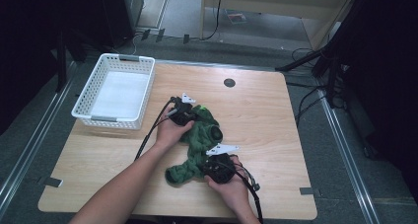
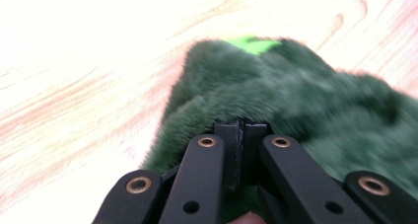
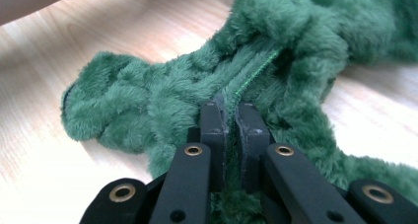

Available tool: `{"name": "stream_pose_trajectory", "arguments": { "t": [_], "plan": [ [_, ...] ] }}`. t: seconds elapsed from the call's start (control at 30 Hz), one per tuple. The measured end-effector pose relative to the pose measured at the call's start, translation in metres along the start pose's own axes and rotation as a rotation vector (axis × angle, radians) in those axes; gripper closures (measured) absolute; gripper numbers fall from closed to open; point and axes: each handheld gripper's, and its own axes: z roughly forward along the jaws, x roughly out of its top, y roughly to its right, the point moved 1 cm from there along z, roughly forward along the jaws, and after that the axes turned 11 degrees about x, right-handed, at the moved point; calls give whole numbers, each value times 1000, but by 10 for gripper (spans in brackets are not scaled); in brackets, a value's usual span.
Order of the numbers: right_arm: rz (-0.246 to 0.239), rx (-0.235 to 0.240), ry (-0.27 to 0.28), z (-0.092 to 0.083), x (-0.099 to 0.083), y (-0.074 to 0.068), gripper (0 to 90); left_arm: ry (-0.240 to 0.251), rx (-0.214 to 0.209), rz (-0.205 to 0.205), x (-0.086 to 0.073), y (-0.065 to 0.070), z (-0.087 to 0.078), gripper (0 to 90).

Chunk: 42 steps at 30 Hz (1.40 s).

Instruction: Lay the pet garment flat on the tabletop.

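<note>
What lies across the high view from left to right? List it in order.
White basket → left gripper, shut on the green plush cloth → right gripper, also shut on that cloth → bare right part of the wooden table.

A green fleece garment (image 1: 199, 145) is lying crumpled on the wooden counter (image 1: 261, 115), with the left gripper (image 1: 183, 113) and right gripper (image 1: 217, 168) resting at its opposite ends beside a white basket (image 1: 84, 98).
</note>
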Motion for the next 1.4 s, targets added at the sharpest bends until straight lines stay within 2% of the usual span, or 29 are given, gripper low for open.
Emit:
{"name": "stream_pose_trajectory", "arguments": {
  "t": [0.07,0.1,0.17,0.2,0.27,0.33,0.37,0.43,0.47,0.5,0.53,0.57,0.6,0.63,0.7,0.77,0.83,0.9,0.93,0.97,1.0,1.07,1.13,1.2,1.27,1.3,1.33,1.37,1.4],
  "plan": [
    [-6,-13,2,1,0,-1,842,-4,-12,-17,3,1,3,891],
    [11,-9,6,1,0,0,815,-8,-23,-20,4,1,3,862],
    [30,7,17,-1,0,3,709,-10,-39,-6,5,3,2,754],
    [31,18,28,-3,0,4,661,-2,-61,19,4,4,-2,708],
    [29,82,51,-13,2,6,564,40,-124,40,3,5,-13,636],
    [28,134,121,-36,10,10,539,81,-170,62,2,3,-26,570],
    [29,131,152,-45,14,13,540,105,-193,68,0,1,-34,557],
    [31,70,221,-62,29,22,545,146,-213,70,-4,-4,-49,549],
    [30,28,245,-67,38,27,546,163,-198,68,-5,-8,-54,550],
    [31,-14,269,-70,48,33,545,172,-156,53,-7,-13,-59,555],
    [19,-64,297,-67,60,41,536,171,-120,34,-8,-17,-59,562],
    [12,-97,299,-62,67,48,522,152,-76,-4,-9,-21,-57,562],
    [22,-140,278,-52,76,58,507,118,-48,-43,-10,-26,-54,555],
    [52,-162,236,-39,84,69,499,84,-27,-80,-10,-29,-50,539],
    [94,-179,174,-13,95,90,494,30,36,-89,-13,-30,-41,516],
    [141,-201,139,7,100,105,529,15,58,-74,-14,-29,-35,508],
    [167,-188,92,24,101,114,542,10,69,-56,-15,-27,-30,511],
    [142,-197,71,33,101,117,651,6,75,-24,-16,-24,-27,563],
    [126,-213,75,34,101,118,725,7,76,7,-17,-21,-26,623],
    [139,-214,78,32,100,121,784,9,86,43,-18,-19,-25,714],
    [148,-213,85,30,100,124,810,12,94,63,-19,-17,-25,764],
    [161,-241,100,25,98,130,834,9,101,114,-21,-15,-24,884],
    [178,-255,115,20,95,137,832,22,113,138,-22,-14,-24,900],
    [189,-271,127,15,92,143,808,26,114,137,-22,-13,-23,900],
    [189,-279,118,11,91,144,696,31,91,109,-21,-14,-23,883],
    [203,-261,114,7,92,144,632,37,62,81,-20,-16,-24,824],
    [209,-234,123,1,93,143,593,47,8,41,-20,-18,-25,754],
    [214,-206,150,-6,94,142,575,64,-35,11,-19,-21,-27,719],
    [215,-183,185,-14,96,141,590,83,-49,-6,-18,-22,-29,682]
  ]
}}
